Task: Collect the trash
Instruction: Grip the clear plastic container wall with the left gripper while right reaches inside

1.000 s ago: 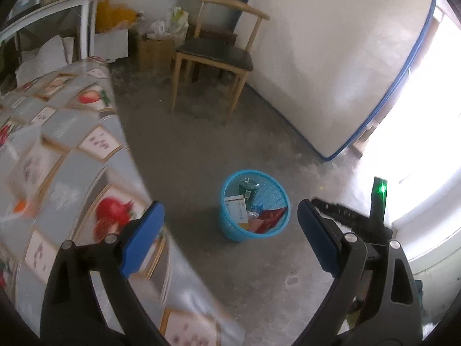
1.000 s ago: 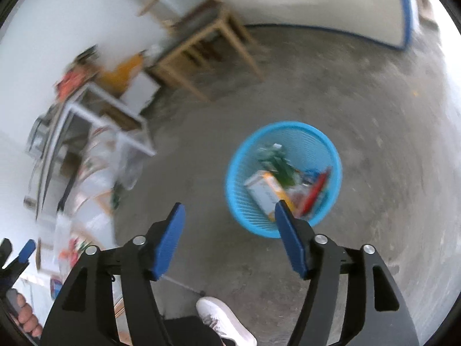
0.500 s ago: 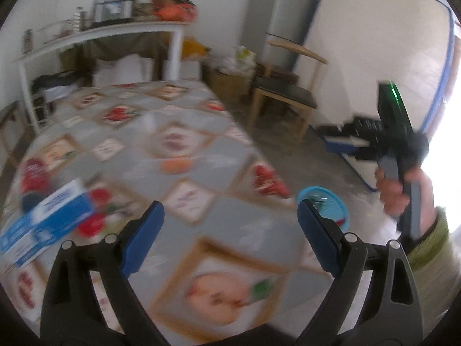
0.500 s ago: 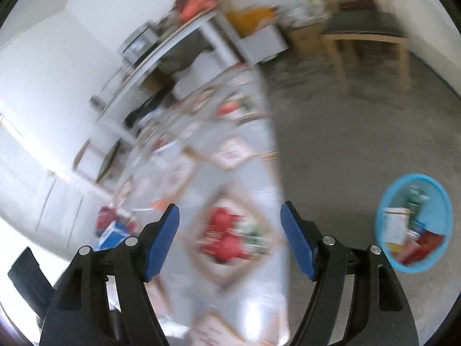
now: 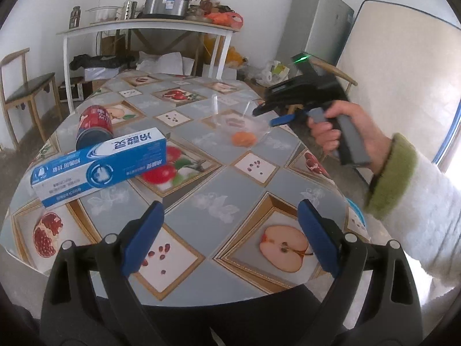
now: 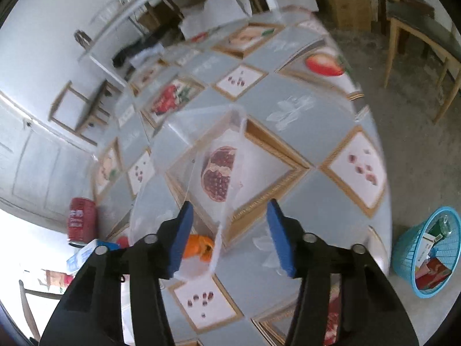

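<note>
Trash lay scattered on the tabletop (image 5: 201,201): a clear bag (image 6: 201,155) with an orange peel (image 5: 243,138) beside it near the right edge, a blue box (image 5: 98,167) toward the left, and a red can (image 5: 95,127) just behind the box. On the floor off the tabletop's right side stood a blue basket (image 6: 403,248) with wrappers in it. The right hand (image 5: 340,132), in a white sleeve with a green cuff, gripped its tool by the handle and tilted the right gripper (image 6: 227,239) steeply down over the bag; its fingers were closing, half apart, with a raised fold of the bag between them, and the pads did not appear to press it. The left gripper (image 5: 230,239) hung above the tabletop's near edge, angled gently downward, its fingers spread wide with nothing between them.
</note>
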`<state>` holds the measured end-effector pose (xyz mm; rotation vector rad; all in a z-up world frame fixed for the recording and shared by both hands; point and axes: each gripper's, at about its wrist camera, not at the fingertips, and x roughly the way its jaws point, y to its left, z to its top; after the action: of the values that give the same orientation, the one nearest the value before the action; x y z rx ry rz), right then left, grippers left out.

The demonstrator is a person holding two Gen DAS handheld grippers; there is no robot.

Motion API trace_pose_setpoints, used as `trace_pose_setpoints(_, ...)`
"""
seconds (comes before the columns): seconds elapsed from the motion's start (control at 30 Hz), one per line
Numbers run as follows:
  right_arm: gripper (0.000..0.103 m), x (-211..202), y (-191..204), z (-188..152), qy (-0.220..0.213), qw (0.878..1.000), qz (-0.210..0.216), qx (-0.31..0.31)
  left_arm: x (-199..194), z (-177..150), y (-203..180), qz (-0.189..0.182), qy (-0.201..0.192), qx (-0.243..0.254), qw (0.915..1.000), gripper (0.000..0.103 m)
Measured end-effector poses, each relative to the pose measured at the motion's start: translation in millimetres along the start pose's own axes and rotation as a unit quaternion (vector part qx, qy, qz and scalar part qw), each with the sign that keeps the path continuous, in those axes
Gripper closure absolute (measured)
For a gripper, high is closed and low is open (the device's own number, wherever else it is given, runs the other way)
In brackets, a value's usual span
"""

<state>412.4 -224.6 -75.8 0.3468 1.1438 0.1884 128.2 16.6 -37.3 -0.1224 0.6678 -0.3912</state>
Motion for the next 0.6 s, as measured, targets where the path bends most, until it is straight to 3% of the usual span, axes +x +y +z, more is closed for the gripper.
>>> trace_pose_setpoints(0.13,0.092,14.6,9.5,3.8,0.018,1.000,-0.021,-0.012,-5.3,-3.5,9.1,-0.005,-0.012,-0.011,0.9999,0.014)
trace_pose_setpoints(0.17,0.094,15.5,10.6,3.6,0.019,0.999,-0.026,-0.014,-6.1,-3.7,12.9,-0.008,-0.014,-0.016,0.9997,0.014)
trace_pose_setpoints(0.33,0.099,7.3,18.1,-9.5,0.025,0.998,-0.031,-0.043,-11.5,-4.2,27.2,-0.016,-0.021,-0.037,0.9990,0.015)
trace_pose_setpoints(0.6,0.099,-23.6,47.0,-70.9,0.057,0.989,-0.007,-0.134,-11.8,-7.7,46.0,-0.034,-0.012,-0.081,0.9961,0.023)
